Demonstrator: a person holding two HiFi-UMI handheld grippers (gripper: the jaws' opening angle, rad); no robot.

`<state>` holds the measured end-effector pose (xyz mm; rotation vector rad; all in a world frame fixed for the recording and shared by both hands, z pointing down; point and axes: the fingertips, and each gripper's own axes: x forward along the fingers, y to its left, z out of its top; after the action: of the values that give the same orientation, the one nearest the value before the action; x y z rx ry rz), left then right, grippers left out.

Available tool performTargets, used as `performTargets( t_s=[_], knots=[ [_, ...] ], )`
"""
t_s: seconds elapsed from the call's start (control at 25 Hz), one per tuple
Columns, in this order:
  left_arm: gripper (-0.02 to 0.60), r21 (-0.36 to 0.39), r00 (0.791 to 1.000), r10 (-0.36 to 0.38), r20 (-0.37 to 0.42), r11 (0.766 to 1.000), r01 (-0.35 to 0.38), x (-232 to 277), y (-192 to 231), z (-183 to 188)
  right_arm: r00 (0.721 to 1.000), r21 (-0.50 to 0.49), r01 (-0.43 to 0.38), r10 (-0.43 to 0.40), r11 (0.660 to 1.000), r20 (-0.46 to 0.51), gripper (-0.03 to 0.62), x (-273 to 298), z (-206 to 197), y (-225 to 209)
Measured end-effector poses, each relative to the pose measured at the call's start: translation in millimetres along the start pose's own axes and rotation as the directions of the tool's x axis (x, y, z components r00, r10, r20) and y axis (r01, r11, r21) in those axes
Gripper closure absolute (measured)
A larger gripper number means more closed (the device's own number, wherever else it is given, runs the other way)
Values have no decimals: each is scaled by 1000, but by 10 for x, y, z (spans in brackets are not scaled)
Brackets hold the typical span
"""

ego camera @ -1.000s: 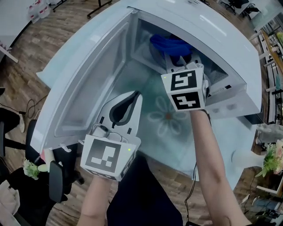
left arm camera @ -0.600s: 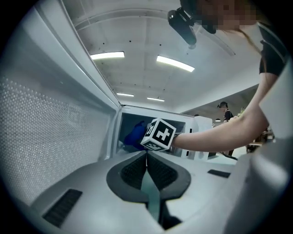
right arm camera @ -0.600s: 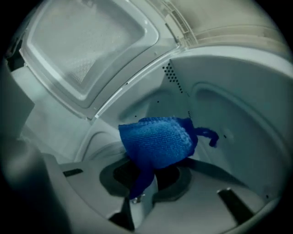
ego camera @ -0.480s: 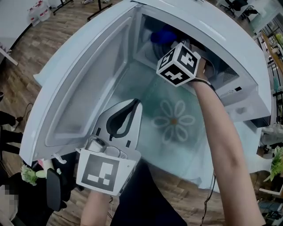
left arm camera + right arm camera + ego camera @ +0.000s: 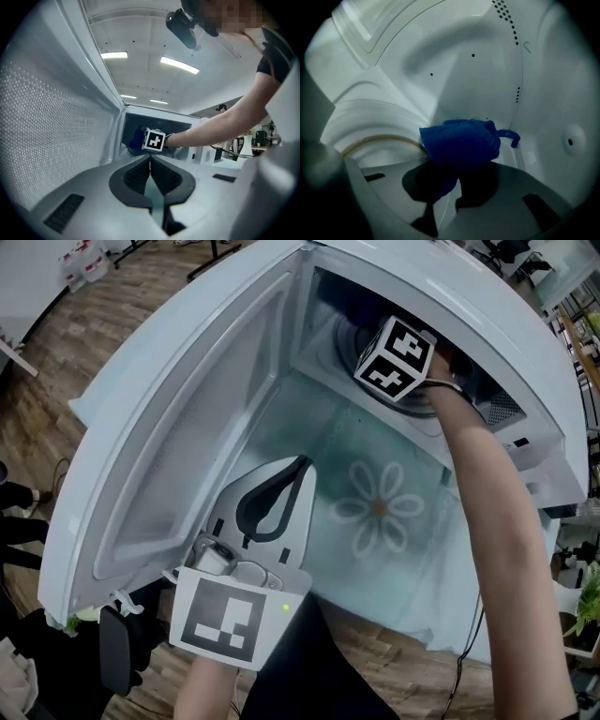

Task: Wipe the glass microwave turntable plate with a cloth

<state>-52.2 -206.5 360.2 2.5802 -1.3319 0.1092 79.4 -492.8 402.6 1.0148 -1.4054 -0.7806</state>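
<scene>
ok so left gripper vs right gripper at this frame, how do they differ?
Load: the left gripper is shut on nothing, while the right gripper is shut on the blue cloth.
Place: the left gripper sits outside the microwave, beside its open door, while the right gripper reaches inside the cavity.
Shared: both have their jaws together, and each carries a marker cube.

One microwave (image 5: 450, 296), one blue cloth (image 5: 461, 143), one glass plate (image 5: 375, 119), two grippers (image 5: 298, 465) (image 5: 457, 174)
</scene>
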Motion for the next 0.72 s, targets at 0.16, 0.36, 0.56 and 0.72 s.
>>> performTargets(
  t_s=[0.16,0.36,0.56,0.72],
  knots=[
    [574,10,1000,-4,-11,1000,4,78,21,-34,1000,-139,5,-7,990,-16,536,111,-28,6],
    [574,9,1000,-8,-9,1000,8,131,12,-38,998,-303,-25,8,953,-56,536,210,-52,98],
    [574,19,1000,-16,-20,1000,16,142,-1,-59,993,-440,-70,21,895,-115,537,257,-145,171],
    [574,19,1000,-17,-26,1000,17,162,6,-71,983,-483,-119,35,868,-180,537,243,-296,178]
  ],
)
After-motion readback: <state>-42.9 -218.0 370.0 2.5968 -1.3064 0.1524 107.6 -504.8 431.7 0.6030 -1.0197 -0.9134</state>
